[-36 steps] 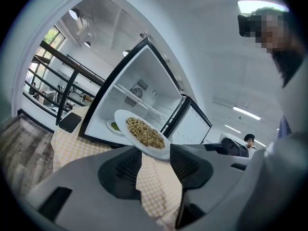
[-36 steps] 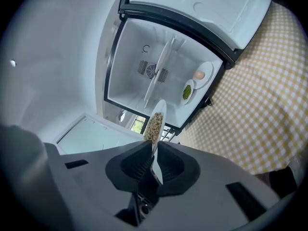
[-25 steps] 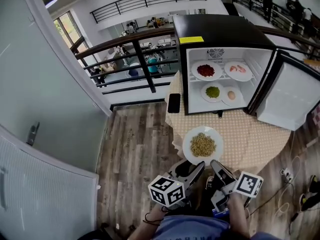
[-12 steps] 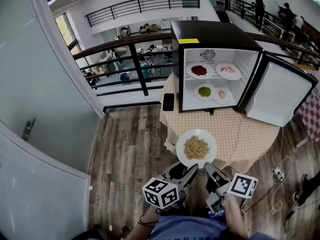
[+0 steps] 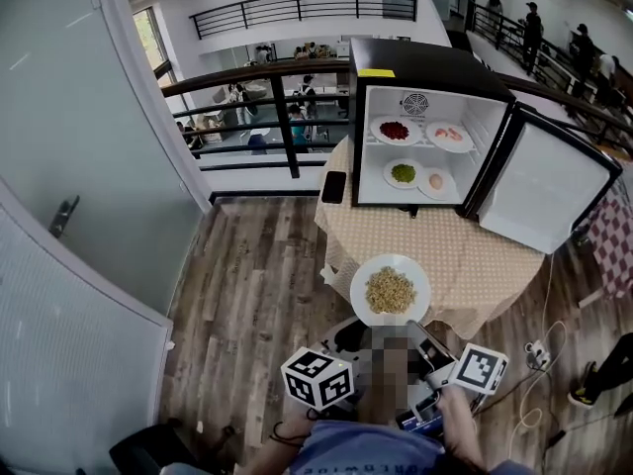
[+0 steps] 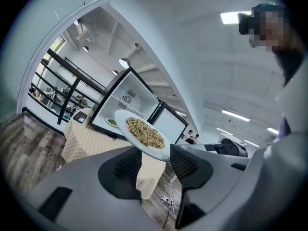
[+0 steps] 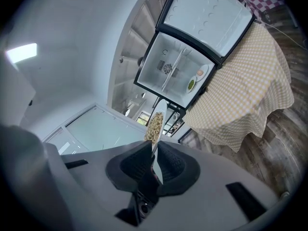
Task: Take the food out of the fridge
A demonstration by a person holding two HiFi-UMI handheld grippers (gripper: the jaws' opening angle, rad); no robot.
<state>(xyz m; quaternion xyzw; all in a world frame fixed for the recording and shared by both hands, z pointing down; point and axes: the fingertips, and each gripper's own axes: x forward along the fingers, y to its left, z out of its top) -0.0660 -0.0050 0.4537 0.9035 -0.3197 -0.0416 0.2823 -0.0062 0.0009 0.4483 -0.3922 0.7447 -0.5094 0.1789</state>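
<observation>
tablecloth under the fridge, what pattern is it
The tablecloth is a small beige-and-white check; it shows best in the right gripper view.

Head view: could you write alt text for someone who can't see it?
A white plate of pale food sits at the tips of the left gripper and right gripper, low in the frame. Beyond, an open mini fridge on a cloth-covered table holds four more plates.

Fridge [image 5: 425, 77] mouth open, door [image 5: 539, 191] swung clear to its right. Inside, plates [image 5: 394, 130] two up, two down, close together. Table [image 5: 485, 255] before fridge free; phone [image 5: 333, 187] by fridge's left corner. Noodle plate [image 5: 391, 290] hangs at table's near edge, straight before fridge.
</observation>
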